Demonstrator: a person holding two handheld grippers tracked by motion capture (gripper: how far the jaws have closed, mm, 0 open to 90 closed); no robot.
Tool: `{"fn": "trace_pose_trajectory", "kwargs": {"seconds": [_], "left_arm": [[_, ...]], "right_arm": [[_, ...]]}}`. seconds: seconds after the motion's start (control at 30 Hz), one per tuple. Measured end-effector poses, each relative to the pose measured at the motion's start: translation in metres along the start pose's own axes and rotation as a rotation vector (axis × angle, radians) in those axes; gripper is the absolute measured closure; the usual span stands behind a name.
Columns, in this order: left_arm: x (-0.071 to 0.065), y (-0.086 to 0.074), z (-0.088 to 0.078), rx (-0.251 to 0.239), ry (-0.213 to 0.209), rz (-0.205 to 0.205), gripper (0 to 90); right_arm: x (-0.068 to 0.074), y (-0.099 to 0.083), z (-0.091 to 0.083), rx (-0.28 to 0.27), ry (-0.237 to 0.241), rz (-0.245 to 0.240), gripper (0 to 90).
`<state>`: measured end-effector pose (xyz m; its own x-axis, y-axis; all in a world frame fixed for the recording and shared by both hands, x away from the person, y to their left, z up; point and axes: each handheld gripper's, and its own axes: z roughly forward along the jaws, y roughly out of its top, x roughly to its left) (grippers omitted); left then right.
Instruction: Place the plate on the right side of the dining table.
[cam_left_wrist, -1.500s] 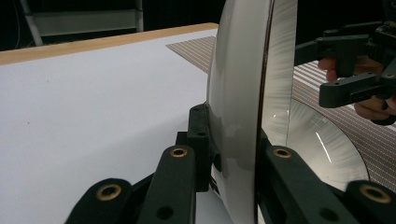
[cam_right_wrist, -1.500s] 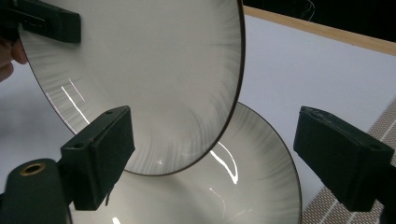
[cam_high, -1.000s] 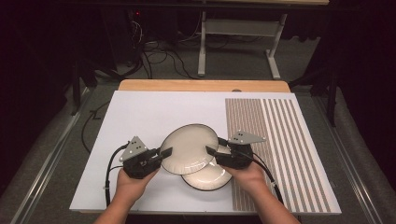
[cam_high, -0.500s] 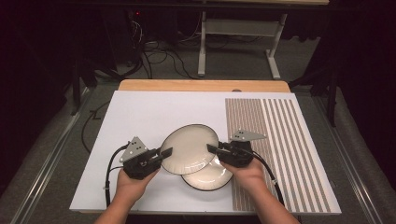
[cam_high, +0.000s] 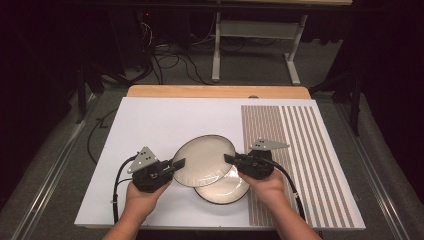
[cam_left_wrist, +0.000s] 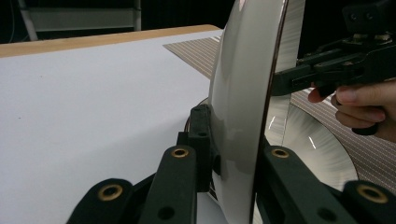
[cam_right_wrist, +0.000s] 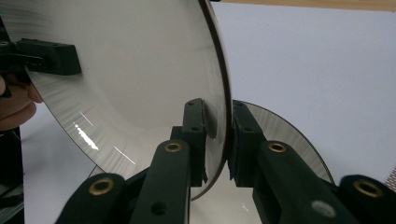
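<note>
Centrally, a round cream ceramic plate with a dark rim (cam_high: 204, 160) is held between two grippers above the white table mat (cam_high: 160, 125), overlapping a second, matching plate (cam_high: 225, 189) that lies flat on the mat beneath it. The left gripper (cam_high: 176, 164) clamps the upper plate's left rim. The right gripper (cam_high: 229, 159) has just been closing, and its pads now pinch the opposite rim. Compared with a second ago, the plate sits in the same spot. Judging by this, the two-sided grip looks secured; carrying the plate off and setting it down remains.
</note>
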<state>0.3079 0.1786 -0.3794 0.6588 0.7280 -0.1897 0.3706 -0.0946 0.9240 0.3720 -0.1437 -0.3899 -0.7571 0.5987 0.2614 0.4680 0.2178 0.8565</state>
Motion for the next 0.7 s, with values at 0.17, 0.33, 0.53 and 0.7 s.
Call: {"fn": "trace_pose_trajectory", "kwargs": {"seconds": [0.17, 0.33, 0.53, 0.7], "left_arm": [[-0.013, 0.012, 0.009, -0.02, -0.037, -0.009, 80.3], [-0.023, 0.019, 0.025, -0.011, -0.067, -0.009, 80.2], [-0.044, 0.036, 0.057, 0.012, -0.105, 0.027, 80.1], [-0.064, 0.048, 0.092, 0.042, -0.145, 0.046, 79.6]], "right_arm": [[-0.001, 0.005, -0.027, -0.048, -0.009, -0.004, 84.0], [-0.008, 0.006, -0.05, -0.07, -0.037, -0.011, 84.7], [-0.024, 0.002, -0.085, -0.088, -0.093, -0.008, 84.9], [-0.043, -0.006, -0.12, -0.108, -0.149, 0.002, 85.2]]}}
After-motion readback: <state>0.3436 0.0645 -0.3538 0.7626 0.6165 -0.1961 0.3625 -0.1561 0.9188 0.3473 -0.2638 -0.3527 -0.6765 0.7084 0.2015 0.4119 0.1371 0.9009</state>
